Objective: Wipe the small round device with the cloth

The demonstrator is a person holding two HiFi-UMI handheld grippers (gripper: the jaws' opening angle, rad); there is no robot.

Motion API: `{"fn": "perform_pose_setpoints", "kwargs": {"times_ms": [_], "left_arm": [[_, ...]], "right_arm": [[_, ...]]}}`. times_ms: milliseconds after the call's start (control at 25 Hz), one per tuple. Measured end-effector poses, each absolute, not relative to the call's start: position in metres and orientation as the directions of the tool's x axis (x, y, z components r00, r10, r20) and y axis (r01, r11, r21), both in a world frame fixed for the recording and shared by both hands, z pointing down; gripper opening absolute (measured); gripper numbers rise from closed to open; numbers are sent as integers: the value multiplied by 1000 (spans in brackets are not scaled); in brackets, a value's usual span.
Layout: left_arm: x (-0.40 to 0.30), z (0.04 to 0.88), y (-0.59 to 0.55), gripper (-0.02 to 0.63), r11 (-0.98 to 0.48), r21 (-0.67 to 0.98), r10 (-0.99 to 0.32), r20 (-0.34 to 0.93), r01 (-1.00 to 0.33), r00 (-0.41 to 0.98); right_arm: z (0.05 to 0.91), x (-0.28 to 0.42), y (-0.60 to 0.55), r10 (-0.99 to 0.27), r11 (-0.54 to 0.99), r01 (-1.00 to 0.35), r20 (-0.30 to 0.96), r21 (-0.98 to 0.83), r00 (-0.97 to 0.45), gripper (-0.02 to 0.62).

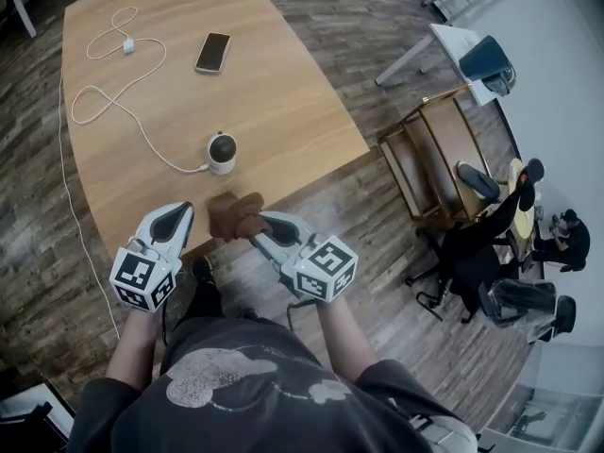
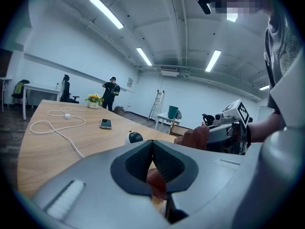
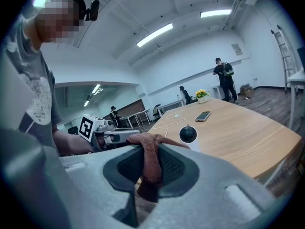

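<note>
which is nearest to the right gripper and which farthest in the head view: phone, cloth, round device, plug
1. cloth: clamped in the right gripper, at the near edge of the table.
2. round device: just beyond the cloth, slightly left.
3. phone: far up the table.
4. plug: farthest, at the far left.

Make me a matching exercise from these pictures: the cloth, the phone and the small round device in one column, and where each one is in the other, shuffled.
1. cloth
2. phone
3. small round device

A. standing near the table's front edge
B. clamped in the right tongs
C. lying flat farther up the table

Pairs: 1-B, 2-C, 3-A.
</note>
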State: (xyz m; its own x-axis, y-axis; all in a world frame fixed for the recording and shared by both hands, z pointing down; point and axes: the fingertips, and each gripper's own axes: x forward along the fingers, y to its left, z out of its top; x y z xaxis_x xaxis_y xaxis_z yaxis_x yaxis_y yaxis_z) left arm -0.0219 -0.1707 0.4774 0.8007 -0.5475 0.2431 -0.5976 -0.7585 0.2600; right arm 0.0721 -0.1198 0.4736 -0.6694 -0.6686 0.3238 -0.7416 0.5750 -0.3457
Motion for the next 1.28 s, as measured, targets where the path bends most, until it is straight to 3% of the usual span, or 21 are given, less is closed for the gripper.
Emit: {"fn": "perform_pose_setpoints", "kwargs": {"times_ms": [520, 960, 1280], "left_arm": [[20, 439, -13, 17, -743, 197, -617, 169, -640, 769], [8, 423, 63, 17, -728, 184, -637, 175, -660, 751], [9, 419, 81, 17, -765, 224, -582, 160, -604, 797]], "right_arm": [[455, 150, 40, -735, 561, -765, 234, -317, -636, 55], [442, 157, 105, -774, 534, -786, 196, -311, -603, 54], [438, 142, 123, -788, 514, -803, 204, -302, -581, 55]]}}
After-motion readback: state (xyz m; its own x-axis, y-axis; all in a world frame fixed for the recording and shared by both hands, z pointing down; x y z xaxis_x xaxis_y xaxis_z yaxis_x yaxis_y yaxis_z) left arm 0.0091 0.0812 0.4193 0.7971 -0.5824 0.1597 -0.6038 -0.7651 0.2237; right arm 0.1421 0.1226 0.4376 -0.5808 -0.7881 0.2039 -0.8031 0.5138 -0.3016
